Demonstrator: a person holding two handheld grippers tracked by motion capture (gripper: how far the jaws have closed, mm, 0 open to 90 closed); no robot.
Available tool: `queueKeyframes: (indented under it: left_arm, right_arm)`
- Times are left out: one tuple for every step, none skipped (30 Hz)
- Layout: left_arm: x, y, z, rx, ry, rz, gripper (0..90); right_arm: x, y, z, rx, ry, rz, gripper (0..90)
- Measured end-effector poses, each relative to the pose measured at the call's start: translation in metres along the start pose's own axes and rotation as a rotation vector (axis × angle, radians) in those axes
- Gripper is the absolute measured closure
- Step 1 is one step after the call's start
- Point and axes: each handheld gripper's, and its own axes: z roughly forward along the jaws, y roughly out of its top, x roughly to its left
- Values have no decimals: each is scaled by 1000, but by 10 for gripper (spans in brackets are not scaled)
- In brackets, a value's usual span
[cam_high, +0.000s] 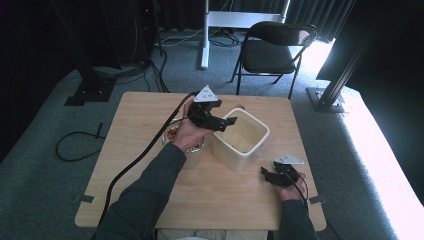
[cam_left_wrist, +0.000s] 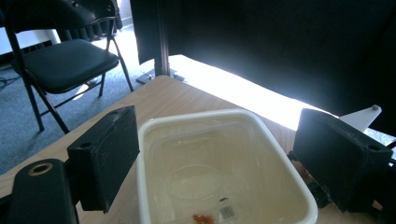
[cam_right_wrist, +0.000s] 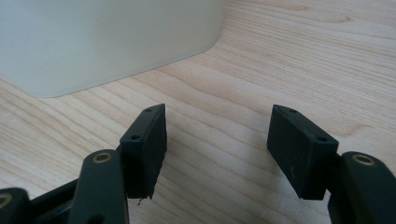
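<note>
A white rectangular plastic tub (cam_high: 241, 140) stands on the wooden table (cam_high: 145, 107), right of centre. My left gripper (cam_high: 226, 123) hovers over the tub's left rim, open with nothing between its jaws. In the left gripper view, my left gripper (cam_left_wrist: 219, 140) looks down into the tub (cam_left_wrist: 261, 140), where a small orange bit (cam_left_wrist: 201, 218) and a barcode label (cam_left_wrist: 227, 212) lie on the bottom. A round clear container (cam_high: 176, 134) with mixed coloured pieces sits under the left hand. My right gripper (cam_high: 268, 174) rests low near the table's front right, open and empty. In its own view, the right gripper (cam_right_wrist: 217, 135) faces the tub's wall (cam_right_wrist: 93, 42).
A black cable (cam_high: 135, 160) trails from the left gripper across the table's left half. A black folding chair (cam_high: 277, 47) stands on the carpet beyond the table's far edge. Black stand bases sit on the floor at far left (cam_high: 92, 90) and far right (cam_high: 327, 97).
</note>
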Motion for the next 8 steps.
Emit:
queueKeyframes:
  left_arm:
    - [0,-1,-4,5,11,3,151]
    - [1,-2,-7,6,19,8,151]
    - [2,-4,-11,-6,25,3,152]
    - [4,-6,-15,-13,28,-7,152]
    - [7,-7,-20,-14,33,-15,152]
    - [9,-8,-24,-18,41,-16,152]
    - [11,-11,-31,-27,57,-18,153]
    - [16,-13,-39,-28,73,-25,154]
  right_arm:
    - [0,0,0,0,0,0,372]
    - [0,0,0,0,0,0,372]
    - [0,0,0,0,0,0,372]
    - [0,0,0,0,0,0,371]
    - [0,0,0,0,0,0,371]
    - [0,0,0,0,1,0,369]
    - [0,0,0,1,1,0,367]
    - [0,1,1,1,1,1,361]
